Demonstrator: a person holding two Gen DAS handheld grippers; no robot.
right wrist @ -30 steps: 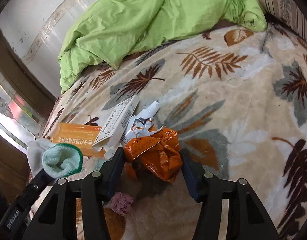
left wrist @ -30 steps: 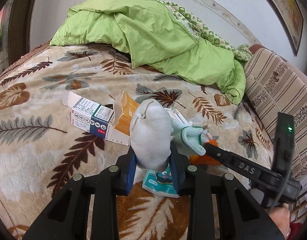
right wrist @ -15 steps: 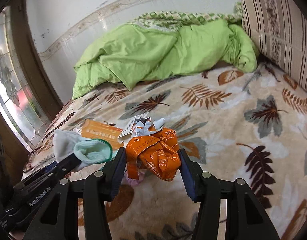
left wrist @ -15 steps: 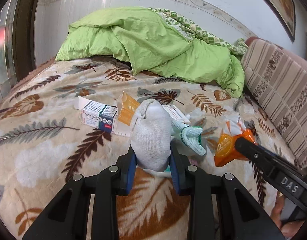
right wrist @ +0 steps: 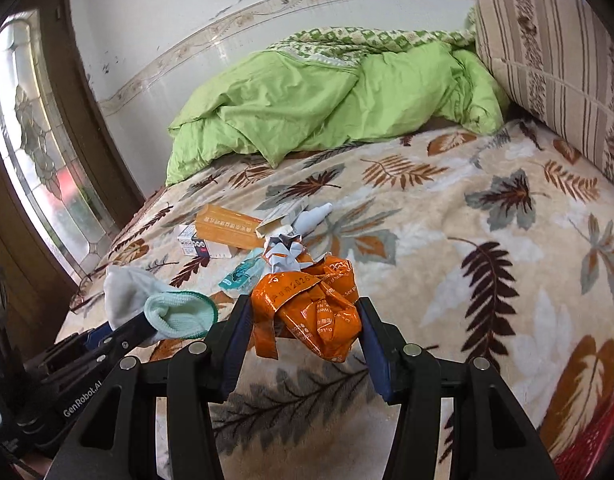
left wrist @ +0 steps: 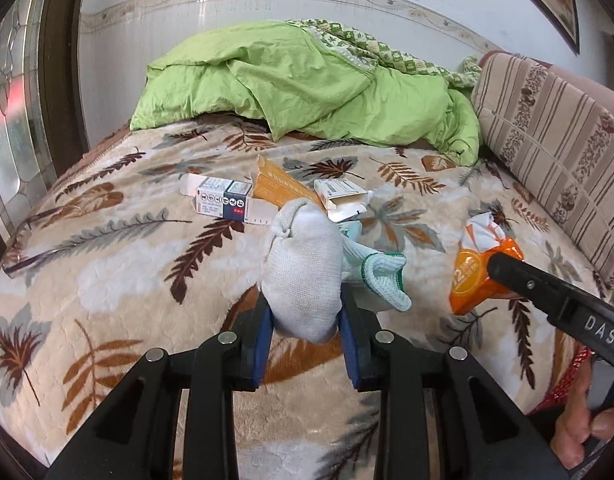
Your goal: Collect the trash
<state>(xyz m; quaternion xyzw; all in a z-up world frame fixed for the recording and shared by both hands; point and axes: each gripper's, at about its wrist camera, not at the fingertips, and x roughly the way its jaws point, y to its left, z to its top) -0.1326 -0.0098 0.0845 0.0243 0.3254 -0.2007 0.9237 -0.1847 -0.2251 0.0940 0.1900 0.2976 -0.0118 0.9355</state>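
Observation:
My left gripper [left wrist: 305, 320] is shut on a white knitted glove with a green cuff [left wrist: 307, 276] and holds it above the bed; the glove also shows in the right wrist view [right wrist: 155, 304]. My right gripper [right wrist: 303, 328] is shut on a crumpled orange wrapper [right wrist: 311, 304] with a wad of white paper on top, also held off the bed; the wrapper shows in the left wrist view [left wrist: 475, 272]. On the leaf-patterned blanket [left wrist: 107, 264] lie a white and blue box [left wrist: 223, 200], an orange box [left wrist: 283, 190], an open white box [left wrist: 341, 196] and a teal packet [right wrist: 243, 272].
A rumpled green quilt [left wrist: 307, 88] lies at the head of the bed. A striped cushion [left wrist: 555, 152] runs along the right side. A stained-glass window [right wrist: 39, 152] in a dark wooden frame is at the left. A small white bottle [right wrist: 313, 216] lies by the boxes.
Both grippers have risen and pulled back from the bed with the glove and the orange wrapper held. The boxes and teal packet now lie farther off and lower in view.

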